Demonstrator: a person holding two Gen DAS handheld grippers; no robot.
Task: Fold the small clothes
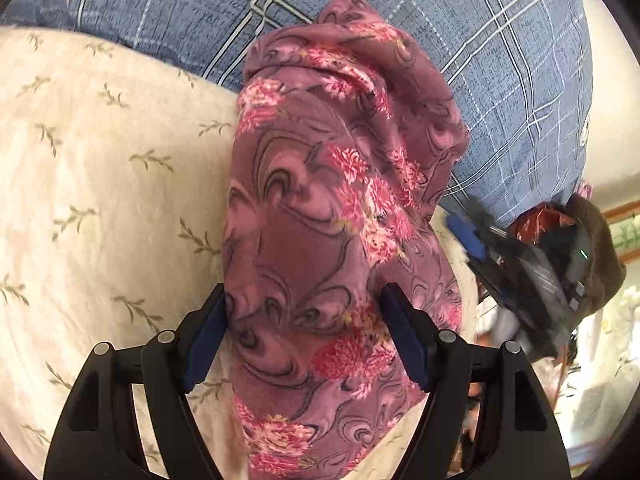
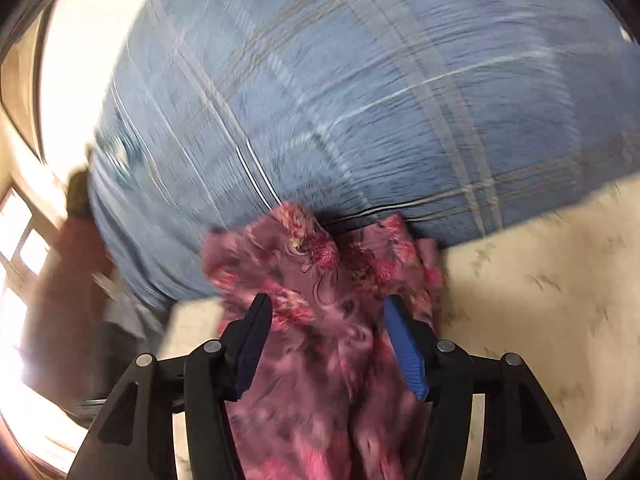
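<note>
No readable text, label, brand, number or sign shows in either view.

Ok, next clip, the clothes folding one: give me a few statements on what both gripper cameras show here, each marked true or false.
1. The garment is mauve with pink flowers. True.
2. The left gripper has its fingers spread wide, with the garment lying between them. True.
3. The garment lies on a bare wooden table. False: it lies on a cream sheet printed with small green sprigs.
4. A blue plaid quilt lies beyond the garment. True.
5. The right gripper is far from the garment, over the quilt. False: the garment runs between its fingers.
6. The right wrist view is sharp. False: it is motion-blurred.
</note>
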